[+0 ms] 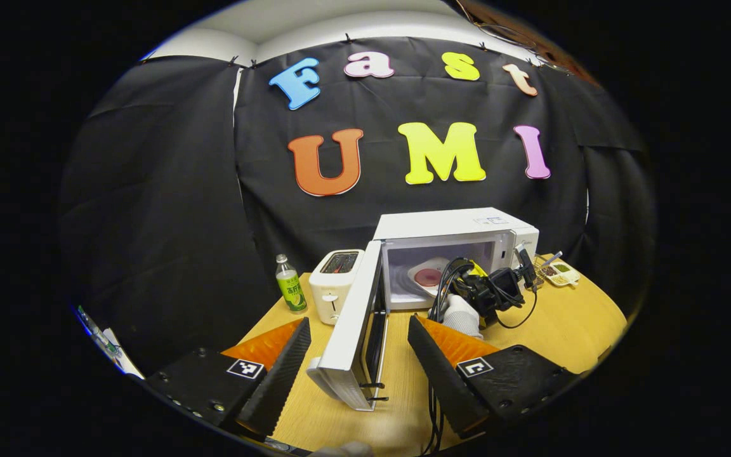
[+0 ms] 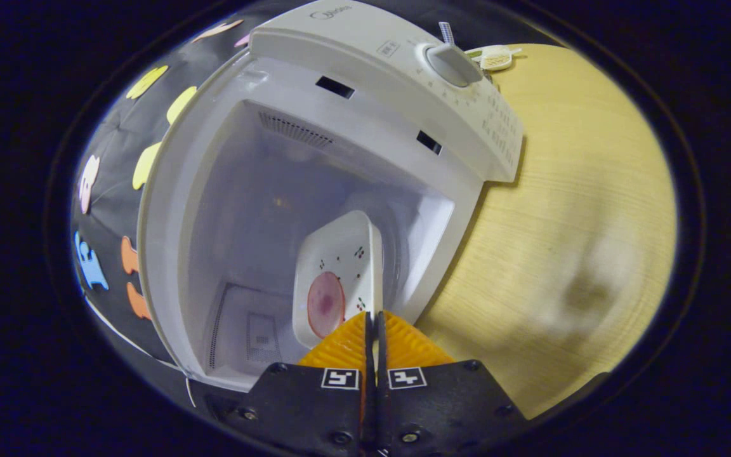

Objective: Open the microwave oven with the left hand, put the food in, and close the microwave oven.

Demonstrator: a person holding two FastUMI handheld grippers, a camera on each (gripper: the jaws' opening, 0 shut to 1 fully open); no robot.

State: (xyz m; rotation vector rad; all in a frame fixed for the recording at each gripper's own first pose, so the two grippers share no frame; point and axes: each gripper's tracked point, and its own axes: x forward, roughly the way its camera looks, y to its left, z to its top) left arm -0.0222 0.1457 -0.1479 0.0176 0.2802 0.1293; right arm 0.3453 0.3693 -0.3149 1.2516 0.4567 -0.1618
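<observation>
**Right gripper view: plate going into the open microwave**

Right gripper view is looking into the microwave point(image 2: 365, 108), whose cavity is standing open and whose dial is sitting on the panel at the upper right. The right gripper point(image 2: 373, 330) is pinching the near edge of the plate point(image 2: 340, 266), its jaws nearly together with only the thin rim between them. The plate is white and squarish, carrying a round pink slice of food point(image 2: 325, 303), and it is lying inside the cavity, its near edge at the cavity mouth. Whether it is resting on the cavity floor I cannot tell. The table point(image 2: 562, 241) is spreading out to the right of the oven, and a small dish point(image 2: 494, 58) is lying behind the oven at the top.

From the left gripper view, the left gripper point(image 1: 359, 336) is hovering with jaws wide apart, gripping nothing. The door point(image 1: 356, 330) is standing swung open between its fingers, edge-on to the camera, touching neither of them. Beyond it the microwave point(image 1: 454, 225) is showing the plate point(image 1: 426, 274) inside, and the right gripper point(image 1: 467, 280), held by a gloved hand point(image 1: 462, 315), is reaching into the opening. A toaster point(image 1: 335, 284) is standing just left of the oven, a bottle point(image 1: 290, 284) farther left. A tray point(image 1: 559, 271) of small items is lying to the oven's right on the table point(image 1: 568, 324).
</observation>
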